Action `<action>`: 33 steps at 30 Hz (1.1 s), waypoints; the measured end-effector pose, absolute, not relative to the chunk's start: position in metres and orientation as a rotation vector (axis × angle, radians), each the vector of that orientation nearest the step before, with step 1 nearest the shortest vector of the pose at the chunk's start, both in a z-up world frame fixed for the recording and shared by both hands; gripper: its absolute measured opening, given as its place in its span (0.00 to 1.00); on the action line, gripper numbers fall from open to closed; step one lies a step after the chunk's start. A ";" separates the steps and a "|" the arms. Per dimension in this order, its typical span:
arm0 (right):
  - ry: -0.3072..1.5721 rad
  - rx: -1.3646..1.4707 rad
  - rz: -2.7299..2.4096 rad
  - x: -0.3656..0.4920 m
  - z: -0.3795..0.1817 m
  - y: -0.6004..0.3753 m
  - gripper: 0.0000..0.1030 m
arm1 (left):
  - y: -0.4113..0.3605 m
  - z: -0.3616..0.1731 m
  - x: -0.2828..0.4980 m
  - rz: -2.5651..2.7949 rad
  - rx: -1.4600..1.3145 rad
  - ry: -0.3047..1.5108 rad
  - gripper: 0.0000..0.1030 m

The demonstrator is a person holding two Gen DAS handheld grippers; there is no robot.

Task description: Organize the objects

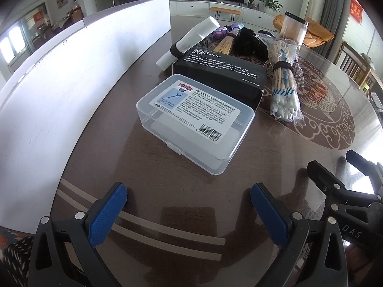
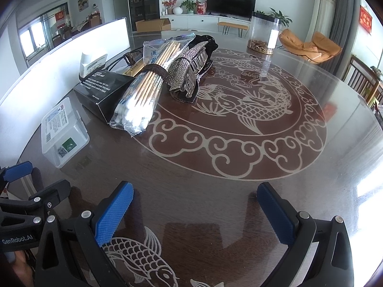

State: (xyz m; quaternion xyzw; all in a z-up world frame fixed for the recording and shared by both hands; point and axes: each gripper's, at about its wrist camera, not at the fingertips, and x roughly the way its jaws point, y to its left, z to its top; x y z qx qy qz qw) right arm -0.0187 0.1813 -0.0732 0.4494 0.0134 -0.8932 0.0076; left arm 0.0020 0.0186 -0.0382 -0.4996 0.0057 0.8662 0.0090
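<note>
A clear plastic box point(image 1: 195, 123) point(image 2: 63, 131) with a printed label lies on the brown table just ahead of my left gripper point(image 1: 189, 197), which is open and empty. Behind it lies a black carton point(image 1: 220, 71) point(image 2: 103, 91) with a white tube point(image 1: 189, 40) resting on it. A bag of cotton swabs point(image 1: 284, 81) point(image 2: 146, 83), banded in the middle, leans beside the carton. A rhinestone hair claw point(image 2: 189, 71) sits right of the swabs. My right gripper point(image 2: 195, 197) is open, hovering over bare table nearer than all items.
A white board point(image 1: 59, 91) stands along the left edge of the round glass-topped table point(image 2: 239, 143). A clear cylinder jar point(image 2: 263, 33) stands at the far side. Dark fabric items point(image 1: 249, 40) lie behind the carton. Chairs stand to the right.
</note>
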 end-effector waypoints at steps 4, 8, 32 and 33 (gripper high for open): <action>0.034 1.408 -2.789 -0.020 -0.074 0.182 1.00 | 0.019 -0.038 0.002 2.707 -1.558 0.019 1.00; 0.033 1.410 -2.785 -0.020 -0.074 0.182 1.00 | 0.018 -0.039 0.001 2.711 -1.560 0.014 1.00; -0.309 1.419 -2.504 -0.136 -0.044 0.160 0.29 | 0.004 -0.040 -0.004 2.774 -1.583 -0.045 1.00; -0.278 1.425 -2.495 -0.132 -0.043 0.160 0.29 | 0.004 -0.040 -0.005 2.776 -1.582 -0.047 1.00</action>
